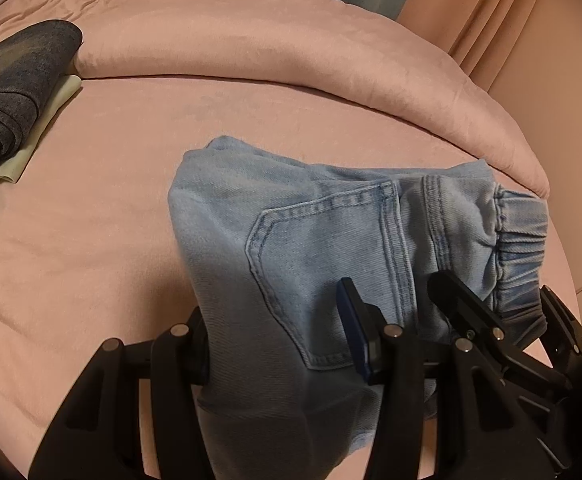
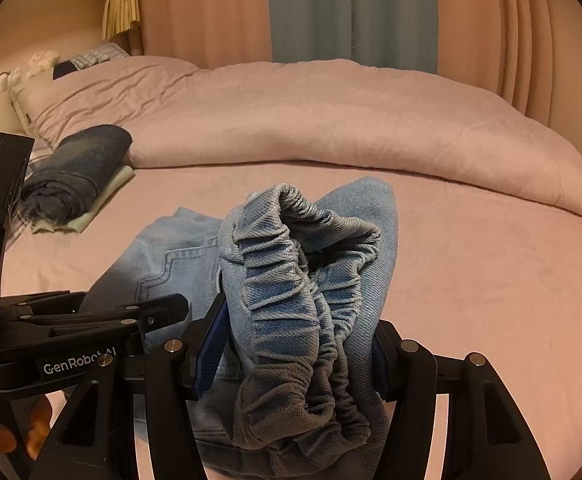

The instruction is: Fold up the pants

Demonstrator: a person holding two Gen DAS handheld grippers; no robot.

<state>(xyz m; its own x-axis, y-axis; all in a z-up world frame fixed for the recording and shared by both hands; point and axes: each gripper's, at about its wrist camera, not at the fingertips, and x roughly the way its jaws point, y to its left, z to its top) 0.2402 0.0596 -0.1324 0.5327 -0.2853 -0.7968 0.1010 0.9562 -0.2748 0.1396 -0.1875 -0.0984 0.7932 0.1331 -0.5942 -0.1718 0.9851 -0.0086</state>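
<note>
- Pinching a bunched handful of elastic waistband [image 2: 303, 280], the right tongs [image 2: 297, 354] press their blue pads against both sides of the gathered denim, so that end of the jeans [image 2: 171, 264] hangs up off the bed.
- The left tongs [image 1: 279, 344] clamp a thick fold of the same jeans [image 1: 291, 240] near the back pocket [image 1: 331, 264]; one blue pad shows against the cloth, the other finger is hidden behind the fabric.
- Both tongs sit close together at the waist end, and the other tongs appear at the edge of each wrist view.
- The jeans lie partly lifted, partly resting on the pink bed sheet [image 1: 91, 240], near its front edge.
- I judge the denim soft but fairly heavy: it will drape and sag between grips, and loose layers may slide apart.
- The elastic is springy and bulky, so a grip there is secure but uneven; flat seams or the waistband corners should give a cleaner hold for squaring a fold.
- Farther off, folded dark clothes [image 1: 15, 92] sit on a pale folded piece, beside the rolled-back pink duvet [image 1: 271, 60].
</note>
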